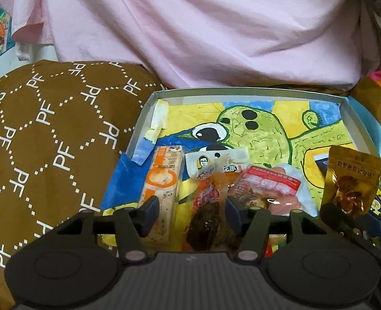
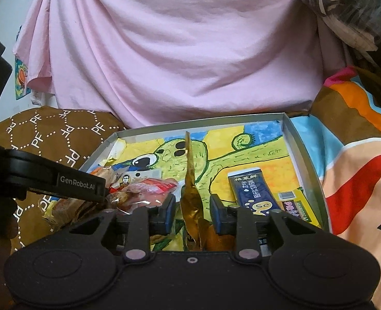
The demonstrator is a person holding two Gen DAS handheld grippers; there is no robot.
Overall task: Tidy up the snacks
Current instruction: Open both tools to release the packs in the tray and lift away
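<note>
Hovering over our painted tray (image 2: 304, 152), the right tool (image 2: 193, 213) stands parted around a crinkled gold packet (image 2: 191, 201); the left tool (image 1: 191, 213), parted, straddles brown snack packets (image 1: 205, 214).

A: What carries everything here?

B: A shallow grey cardboard box lid (image 1: 149, 106), lined with a painted yellow-and-green cartoon sheet (image 1: 265, 131).

A: And directly on that?

B: A long orange-and-white snack bar packet (image 1: 162, 180) lies at the left, touching a white sachet with a printed portrait (image 1: 216, 161) and a red-labelled clear meat packet (image 1: 273, 184). At the right lies a dark blue rectangular packet (image 2: 249, 188), beside a yellow-edged one (image 2: 297, 204).

A: Under the lid?

B: A bed: brown "PF" patterned fabric (image 1: 48, 134) left, colourful striped bedding (image 2: 353, 160) right.
</note>
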